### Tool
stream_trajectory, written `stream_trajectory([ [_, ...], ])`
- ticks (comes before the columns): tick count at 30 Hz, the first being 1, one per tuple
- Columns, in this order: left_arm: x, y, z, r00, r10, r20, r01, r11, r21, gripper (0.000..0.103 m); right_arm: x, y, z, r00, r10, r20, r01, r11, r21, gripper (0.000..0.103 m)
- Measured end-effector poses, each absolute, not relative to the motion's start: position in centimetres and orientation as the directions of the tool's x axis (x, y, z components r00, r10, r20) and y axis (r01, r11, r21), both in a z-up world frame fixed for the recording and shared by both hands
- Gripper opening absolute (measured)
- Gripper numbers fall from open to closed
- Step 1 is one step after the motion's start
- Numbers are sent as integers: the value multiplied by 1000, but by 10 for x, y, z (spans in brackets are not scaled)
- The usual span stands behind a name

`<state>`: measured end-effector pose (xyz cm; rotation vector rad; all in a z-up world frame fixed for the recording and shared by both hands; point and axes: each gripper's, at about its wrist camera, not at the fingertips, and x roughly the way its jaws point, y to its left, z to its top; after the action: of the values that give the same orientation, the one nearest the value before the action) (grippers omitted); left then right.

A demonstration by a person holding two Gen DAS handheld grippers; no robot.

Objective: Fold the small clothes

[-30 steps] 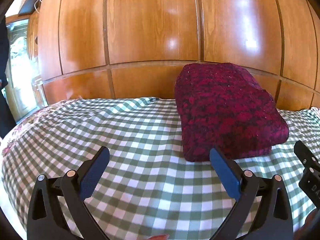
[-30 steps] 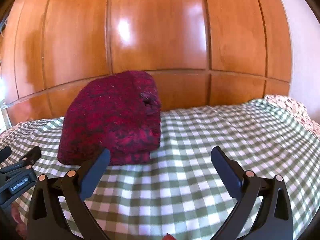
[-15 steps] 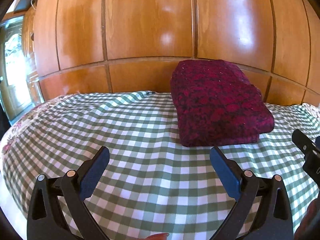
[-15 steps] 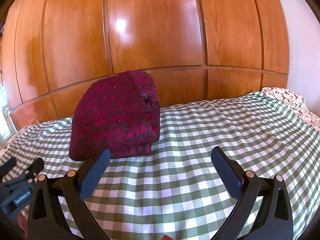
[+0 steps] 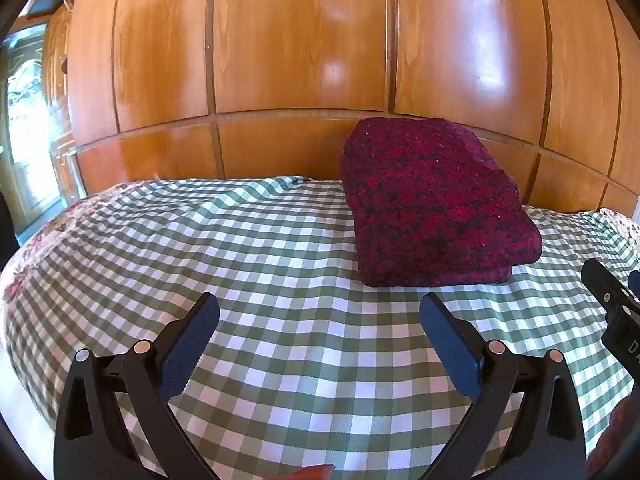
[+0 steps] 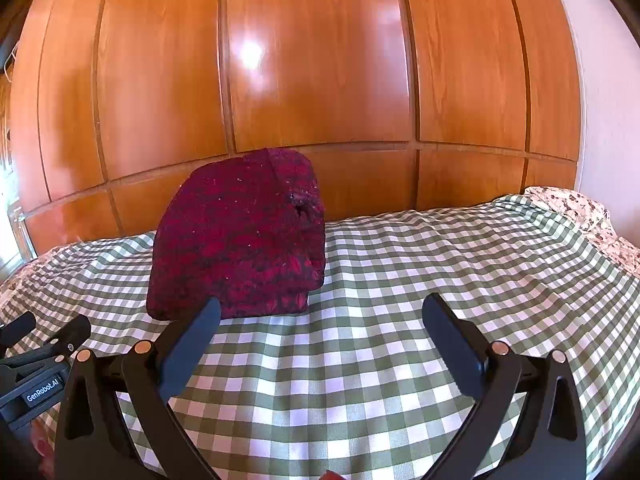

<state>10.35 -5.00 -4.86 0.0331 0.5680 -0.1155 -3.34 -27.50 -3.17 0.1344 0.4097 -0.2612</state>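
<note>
A dark red knitted garment [image 5: 432, 204] lies folded in a thick rectangle on the green-and-white checked bed cover [image 5: 260, 280], close to the wooden panelling. It also shows in the right wrist view [image 6: 240, 236]. My left gripper [image 5: 320, 316] is open and empty, held over the cover in front of and to the left of the garment. My right gripper [image 6: 322, 316] is open and empty, in front of and to the right of it. Each gripper shows at the edge of the other's view: the right one [image 5: 616, 312], the left one [image 6: 40, 360].
Glossy wooden panelling [image 5: 300, 60] runs behind the bed. A floral sheet [image 6: 580, 208] shows at the right edge of the checked cover [image 6: 440, 264]. A glass door or window [image 5: 24, 120] stands at the far left. A white wall [image 6: 608, 120] is on the right.
Both grippers have drawn back and risen a little from the folded garment, which now looks smaller and farther away. Both stay open. The garment has not moved.
</note>
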Motion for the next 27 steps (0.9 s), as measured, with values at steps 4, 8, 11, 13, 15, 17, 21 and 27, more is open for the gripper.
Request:
stream_trajectory([
  [4, 101, -50, -47, 839, -104, -534, 124, 992, 0, 99, -34, -274, -32, 885, -216, -412, 271, 959, 78, 101],
  [8, 100, -50, -46, 838, -107, -534, 126, 992, -2, 99, -33, -275, -32, 885, -212, -414, 267, 961, 78, 101],
  [11, 101, -48, -46, 836, -108, -538, 123, 992, -7, 99, -33, -274, -32, 885, -212, -415, 265, 961, 75, 101],
  [13, 102, -47, -46, 835, -107, -540, 119, 993, -12, 99, -33, -273, -32, 885, -211, -415, 264, 962, 73, 101],
  [15, 103, -47, -47, 831, -109, -546, 118, 993, -18, 99, -32, -273, -32, 884, -210, -417, 263, 962, 73, 101],
  [17, 103, -46, -47, 830, -111, -546, 117, 993, -23, 99, -32, -273, -32, 885, -207, -417, 261, 963, 74, 101],
  [21, 102, -46, -47, 830, -109, -546, 117, 993, -20, 99, -33, -272, -33, 884, -206, -420, 259, 963, 73, 101],
  [27, 103, -45, -48, 827, -114, -550, 121, 992, -25, 99, -32, -274, -34, 883, -200, -425, 255, 964, 75, 101],
])
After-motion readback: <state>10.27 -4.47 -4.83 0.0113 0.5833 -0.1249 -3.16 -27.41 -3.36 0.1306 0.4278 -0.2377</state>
